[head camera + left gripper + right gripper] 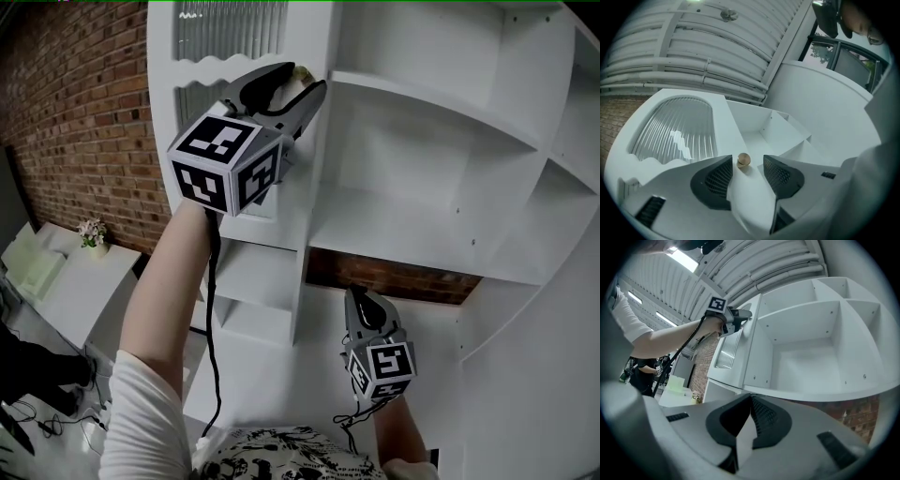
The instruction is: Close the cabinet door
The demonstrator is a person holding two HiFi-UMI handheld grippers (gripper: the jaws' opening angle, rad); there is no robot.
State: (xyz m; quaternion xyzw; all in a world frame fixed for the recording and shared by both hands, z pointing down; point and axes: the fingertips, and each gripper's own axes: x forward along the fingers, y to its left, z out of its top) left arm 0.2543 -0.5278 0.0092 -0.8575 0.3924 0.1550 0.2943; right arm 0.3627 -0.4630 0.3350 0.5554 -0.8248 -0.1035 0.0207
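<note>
The door [675, 129] sits at the cabinet's [441, 216] upper left: one white panel with one ribbed glass pane. It looks flush with the frame, though I can't be sure from these angles. It has one small round knob [744, 160], brass-coloured, near the edge that meets the open shelves.

My left gripper [747, 163] is raised to that knob. Its jaws stand wide apart with the knob between them, and neither pad presses on it. In the head view the left gripper [306, 79] points up and to the right at the door's edge.

My right gripper [751, 398] is held low and well apart from the door, in front of the lower shelves. Its jaws are closed together with nothing between them.

There are two marker cubes, one per gripper. Right of the door the cabinet is all open compartments.

Behind it is a brick wall [75, 103], and by the wall one low white table [89, 281] carries one small flower pot [92, 234].
</note>
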